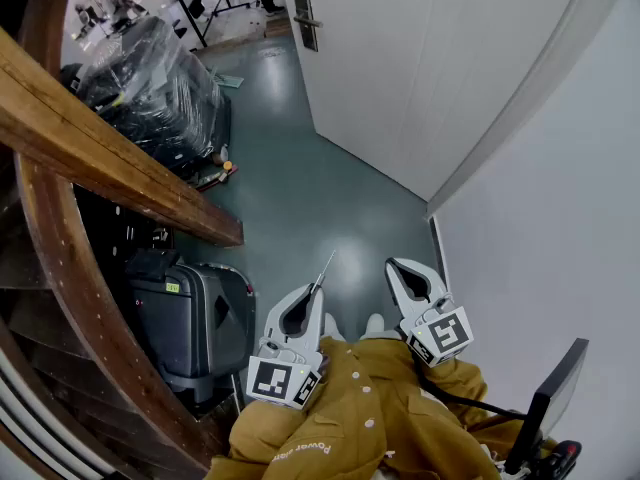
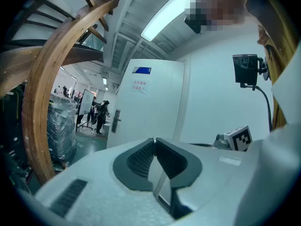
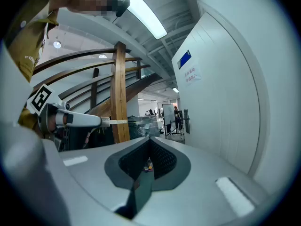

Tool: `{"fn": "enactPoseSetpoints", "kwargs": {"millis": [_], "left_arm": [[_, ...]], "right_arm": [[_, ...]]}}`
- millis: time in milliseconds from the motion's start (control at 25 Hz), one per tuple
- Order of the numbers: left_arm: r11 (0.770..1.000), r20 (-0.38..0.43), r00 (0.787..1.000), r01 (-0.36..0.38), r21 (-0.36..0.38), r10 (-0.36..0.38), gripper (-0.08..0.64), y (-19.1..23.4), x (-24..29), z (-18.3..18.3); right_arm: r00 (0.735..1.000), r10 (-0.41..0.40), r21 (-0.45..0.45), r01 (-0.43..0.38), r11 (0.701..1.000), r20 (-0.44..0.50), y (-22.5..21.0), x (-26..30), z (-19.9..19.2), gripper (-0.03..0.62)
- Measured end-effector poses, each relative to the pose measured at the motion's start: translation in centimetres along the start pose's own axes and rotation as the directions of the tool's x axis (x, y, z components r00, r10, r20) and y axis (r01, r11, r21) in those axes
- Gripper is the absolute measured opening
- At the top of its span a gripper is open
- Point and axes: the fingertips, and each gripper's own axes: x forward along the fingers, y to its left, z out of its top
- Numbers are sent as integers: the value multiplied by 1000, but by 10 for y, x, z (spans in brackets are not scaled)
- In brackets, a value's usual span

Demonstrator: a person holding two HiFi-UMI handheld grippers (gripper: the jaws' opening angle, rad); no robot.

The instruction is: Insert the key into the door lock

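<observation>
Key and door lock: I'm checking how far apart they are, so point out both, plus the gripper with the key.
key (image 1: 326, 268), head view, mid-shaft beyond the jaws.
door lock (image 1: 305, 18), head view, its metal plate.
left gripper (image 1: 316, 290), head view, shut jaw tips holding the key.

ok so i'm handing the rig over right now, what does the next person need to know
Left gripper: shut on the key. The blade sticks out past the jaw tips, towards the door.
Right gripper: shut and empty, level with the left one and close beside it.
Door: white, well ahead. Its lock plate, the one with the handle, is far from both grippers, and the keyhole is too small to make out from here.
Done: the key is in the grip.
Left: walk up to the door, line the blade up with the keyhole and push it in.
</observation>
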Motion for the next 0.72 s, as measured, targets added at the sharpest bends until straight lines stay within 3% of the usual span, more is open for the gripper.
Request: {"fn": "enactPoseSetpoints", "kwargs": {"millis": [400,720], "left_arm": [[1000,-9,1000,4,-17,-4,25,8,-1,-2],[999,-13,1000,3,-36,-3,23,31,-13,-1]], "right_arm": [[1000,-16,7,16,1000,-11,0,2,-3,5],[999,13,52,-15,999,29,18,18,2,6]]}}
